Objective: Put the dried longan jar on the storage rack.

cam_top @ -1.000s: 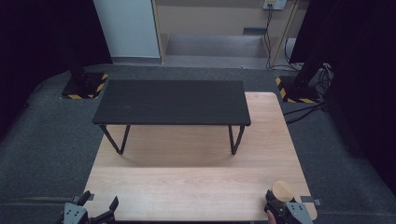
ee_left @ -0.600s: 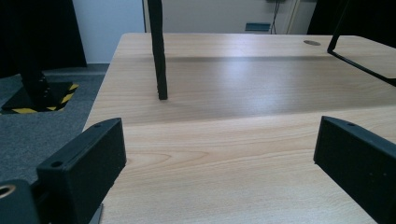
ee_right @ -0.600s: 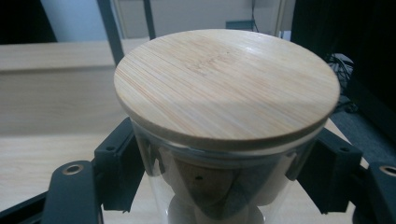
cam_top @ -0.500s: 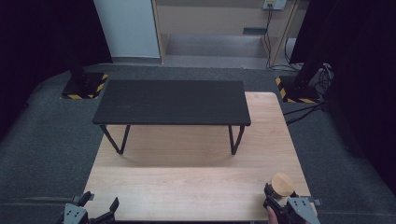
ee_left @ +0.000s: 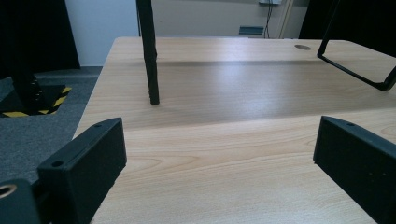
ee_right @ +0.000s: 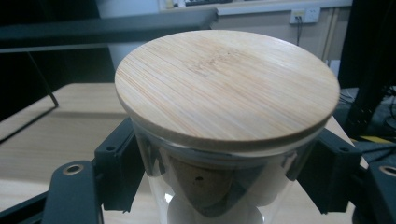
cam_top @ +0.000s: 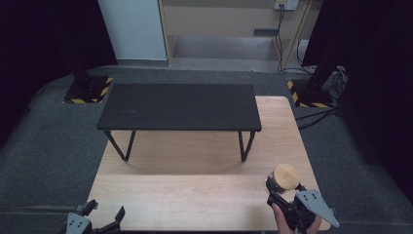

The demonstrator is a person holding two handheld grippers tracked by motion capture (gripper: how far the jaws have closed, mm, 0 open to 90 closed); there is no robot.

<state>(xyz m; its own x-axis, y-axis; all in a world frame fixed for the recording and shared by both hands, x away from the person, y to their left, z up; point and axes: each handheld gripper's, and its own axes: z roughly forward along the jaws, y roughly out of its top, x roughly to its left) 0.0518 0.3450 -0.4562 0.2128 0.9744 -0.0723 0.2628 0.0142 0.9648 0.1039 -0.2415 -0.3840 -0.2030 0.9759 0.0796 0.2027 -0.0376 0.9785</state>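
The right gripper (cam_top: 283,196) has carried the glass jar (ee_right: 219,186) forward, jaws clamping it; its view reveals brown contents. The left gripper (ee_left: 224,154) gapes wide.

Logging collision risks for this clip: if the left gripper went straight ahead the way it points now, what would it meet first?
Probably the black shelf's near leg, just left of centre ahead of the open left gripper. Before it lies bare wooden table. Depth is hard to judge, so it might pass just right of the leg.
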